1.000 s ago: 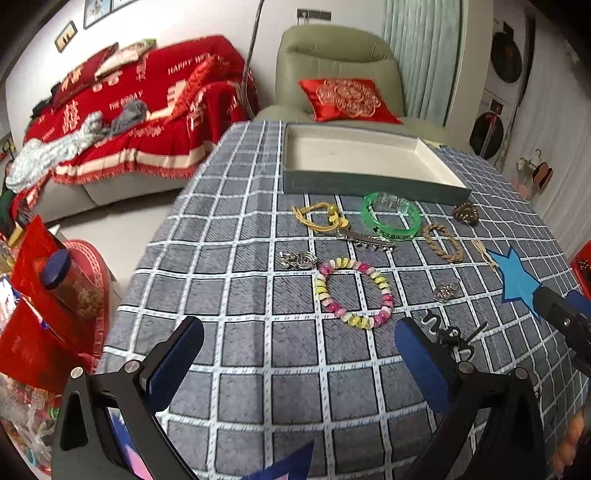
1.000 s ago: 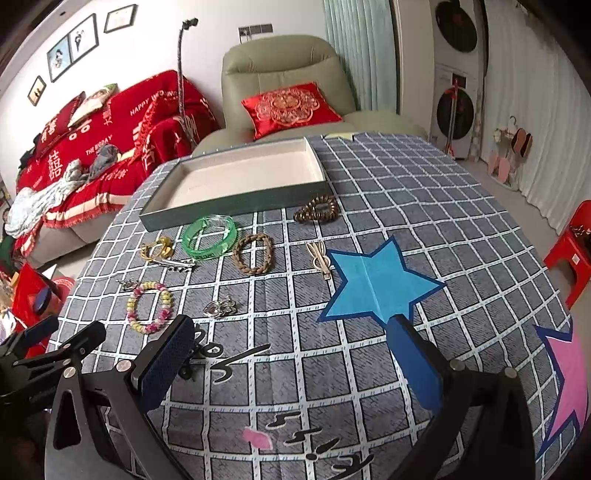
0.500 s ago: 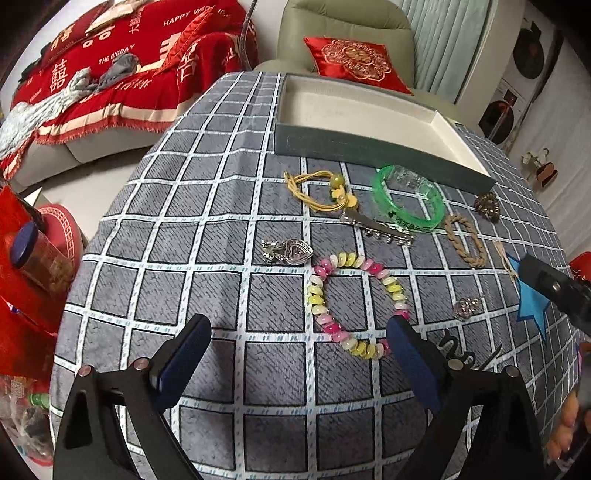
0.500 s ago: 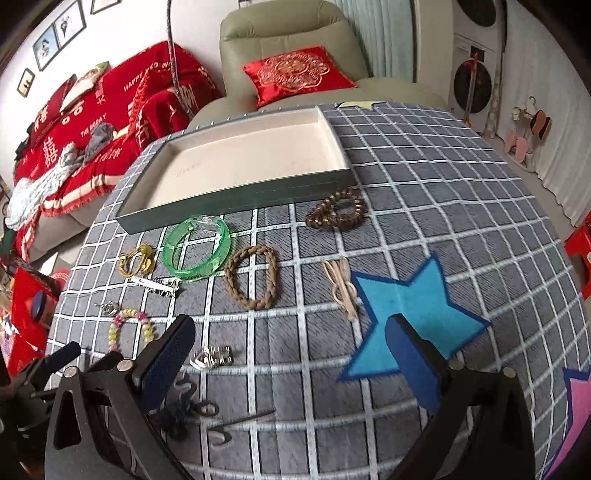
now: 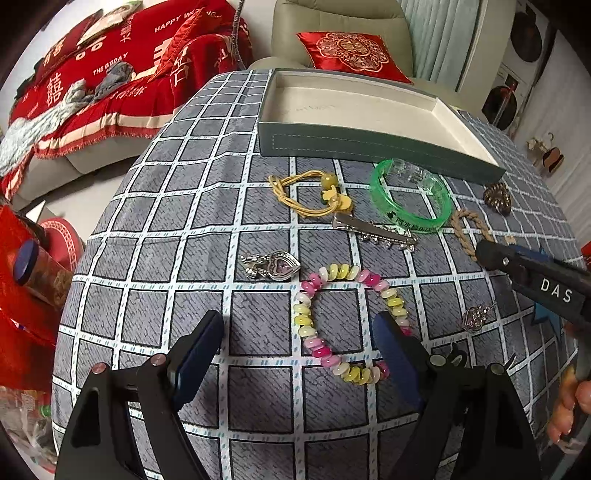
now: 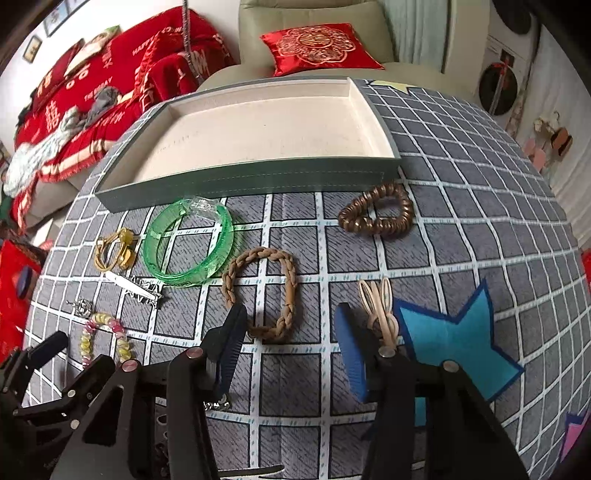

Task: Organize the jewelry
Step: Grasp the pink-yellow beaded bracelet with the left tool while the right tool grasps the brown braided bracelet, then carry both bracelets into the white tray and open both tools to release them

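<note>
Several pieces of jewelry lie scattered on a table [image 6: 461, 206] covered with a grey cloth checked in white, with a blue star shape [image 6: 454, 343] on it. At the far side sits a shallow green tray [image 6: 255, 177] with a pale lining. Just before it lie a green bangle [image 6: 188, 242], a yellow cord bracelet [image 5: 310, 195], a silver hair clip [image 5: 373, 230], a braided tan loop [image 6: 262, 295] and a brown coiled hair tie [image 6: 376, 212]. A heart-shaped charm [image 5: 271, 264] lies beside a pink-and-yellow bead bracelet [image 5: 347, 321].

The left gripper [image 5: 299, 354] hangs over the bead bracelet, jaws spread wide, having just narrowed a little, one finger over the ring's right side. The right gripper [image 6: 291, 347] has just been closing; its jaws stand half apart around the near end of the braided loop, pads not pressing it.

Behind the table stand a pale green armchair [image 6: 314, 26] with a red cushion [image 6: 317, 46] and a sofa under a red throw [image 5: 110, 74].
</note>
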A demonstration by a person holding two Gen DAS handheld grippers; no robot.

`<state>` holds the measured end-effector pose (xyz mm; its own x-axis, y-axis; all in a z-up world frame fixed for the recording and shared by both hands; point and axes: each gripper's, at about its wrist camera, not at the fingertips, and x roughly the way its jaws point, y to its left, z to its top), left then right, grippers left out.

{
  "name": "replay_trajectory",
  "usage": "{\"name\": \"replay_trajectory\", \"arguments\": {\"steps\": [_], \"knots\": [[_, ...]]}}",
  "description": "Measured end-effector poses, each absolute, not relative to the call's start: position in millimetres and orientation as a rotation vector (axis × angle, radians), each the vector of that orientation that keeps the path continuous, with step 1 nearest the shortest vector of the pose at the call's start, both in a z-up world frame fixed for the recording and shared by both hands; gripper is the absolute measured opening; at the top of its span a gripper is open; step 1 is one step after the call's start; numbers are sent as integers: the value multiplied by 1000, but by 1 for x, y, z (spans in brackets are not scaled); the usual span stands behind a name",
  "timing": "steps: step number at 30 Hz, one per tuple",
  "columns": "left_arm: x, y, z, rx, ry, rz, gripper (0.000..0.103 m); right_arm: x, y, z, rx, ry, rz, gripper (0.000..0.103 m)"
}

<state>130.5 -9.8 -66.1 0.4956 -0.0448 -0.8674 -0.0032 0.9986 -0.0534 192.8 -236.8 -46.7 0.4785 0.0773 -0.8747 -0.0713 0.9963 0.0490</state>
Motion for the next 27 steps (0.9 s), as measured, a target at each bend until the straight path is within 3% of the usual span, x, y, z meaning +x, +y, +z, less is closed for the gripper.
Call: {"name": "replay_trajectory", "arguments": {"steps": [4, 6, 8, 12, 27], "knots": [[129, -19, -62, -6, 1033, -51, 75, 195, -234, -47, -10, 1088, 102, 53], [128, -24, -60, 11, 1024, -70, 58, 196, -233, -47, -12, 1096, 105, 51], [128, -28, -59, 31, 1015, -96, 25, 196, -233, -46, -4, 1098, 113, 43], [128, -26, -57, 7, 1022, -163, 25, 197, -228, -45, 40, 1110, 163, 10], [122, 2, -18, -90, 960, -254, 25, 191, -249, -12, 128, 1035, 169, 8]]}}
